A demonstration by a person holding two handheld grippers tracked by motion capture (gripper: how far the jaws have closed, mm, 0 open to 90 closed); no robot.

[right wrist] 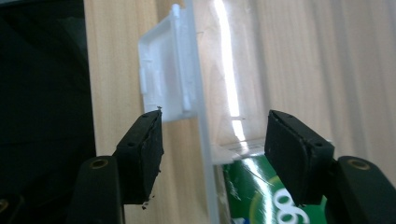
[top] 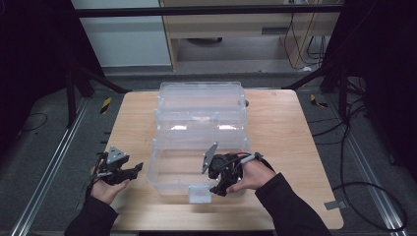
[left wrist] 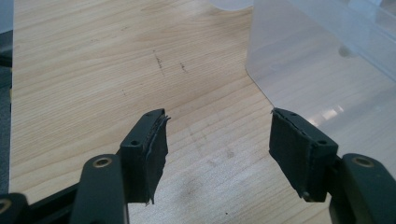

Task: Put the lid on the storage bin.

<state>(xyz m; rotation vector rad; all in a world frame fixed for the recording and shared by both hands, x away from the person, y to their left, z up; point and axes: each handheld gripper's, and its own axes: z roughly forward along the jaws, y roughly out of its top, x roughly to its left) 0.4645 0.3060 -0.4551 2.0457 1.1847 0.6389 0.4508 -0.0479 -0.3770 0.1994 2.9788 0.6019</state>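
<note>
A clear plastic box [top: 196, 169] is sitting at the middle of the wooden table [top: 285, 132], its near wall close to the table's front edge, and its clear lid [top: 201, 105] is lying open behind it toward the far edge. A white latch tab [top: 200, 193] is sticking out from the middle of the box's near rim. In the right gripper view a green package [right wrist: 261, 196] is lying inside the box against the near wall; white lettering is showing on it, but it is cut off and cannot be read.

The right hand-held gripper [top: 220, 186] is hanging over the near rim just right of the latch tab. Its jaws are standing partly apart and astride the near wall [right wrist: 205, 140], one jaw outside by the latch tab [right wrist: 163, 74] and one inside above the green package, and neither pad is pressing on the plastic.

The left hand-held gripper [top: 134, 169] is hovering low over the table just left of the box, pointing at its left wall [left wrist: 317, 74]. Its jaws are standing wide with only bare wood between them.

Bare table is lying open on both sides of the box, broader on the right, while only a narrow strip is running between the box and the front edge. Beyond the table, dark floor, metal rails and loose cables are surrounding the workspace.
</note>
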